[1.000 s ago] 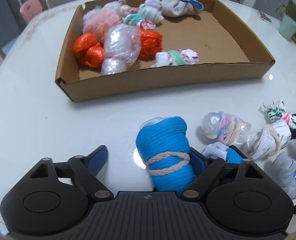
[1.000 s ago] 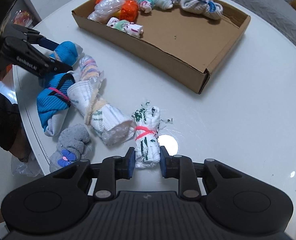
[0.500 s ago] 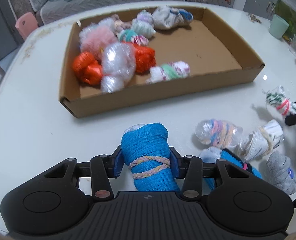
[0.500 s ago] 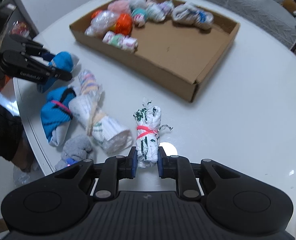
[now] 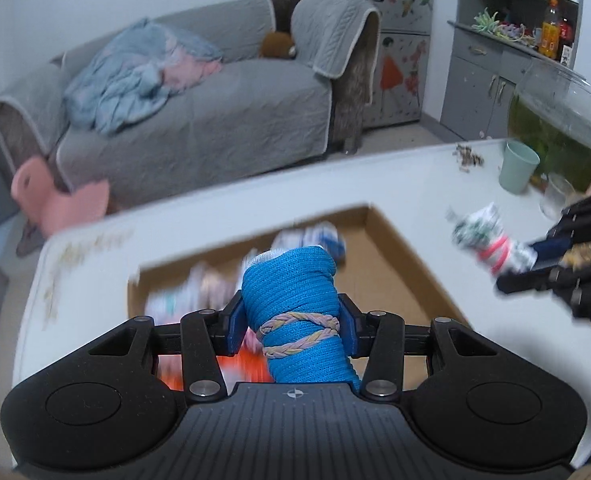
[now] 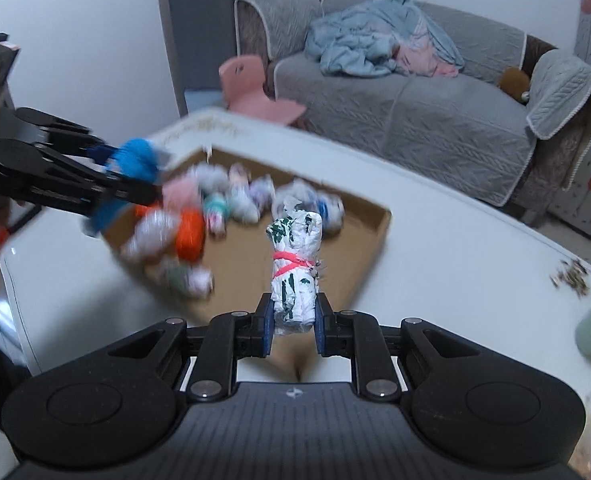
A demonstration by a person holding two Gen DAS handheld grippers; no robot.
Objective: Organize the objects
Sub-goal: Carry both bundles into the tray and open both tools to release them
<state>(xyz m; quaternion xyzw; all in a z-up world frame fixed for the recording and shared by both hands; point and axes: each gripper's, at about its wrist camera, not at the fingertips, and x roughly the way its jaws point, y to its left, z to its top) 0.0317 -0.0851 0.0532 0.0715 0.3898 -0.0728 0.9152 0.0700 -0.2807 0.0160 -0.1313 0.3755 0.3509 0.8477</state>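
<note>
Many blurred bundles point(image 6: 187, 236) fill the cardboard tray's point(image 6: 379, 236) far end — near half bare.

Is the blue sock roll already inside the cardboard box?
No. The left gripper holds the blue sock roll above the cardboard box.

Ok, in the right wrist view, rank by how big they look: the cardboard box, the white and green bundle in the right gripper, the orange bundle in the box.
1. Cardboard box.
2. White and green bundle, though it is nearest the camera, which inflates it.
3. Orange bundle, blurred, so its true size against the white one stays unsure.
</note>
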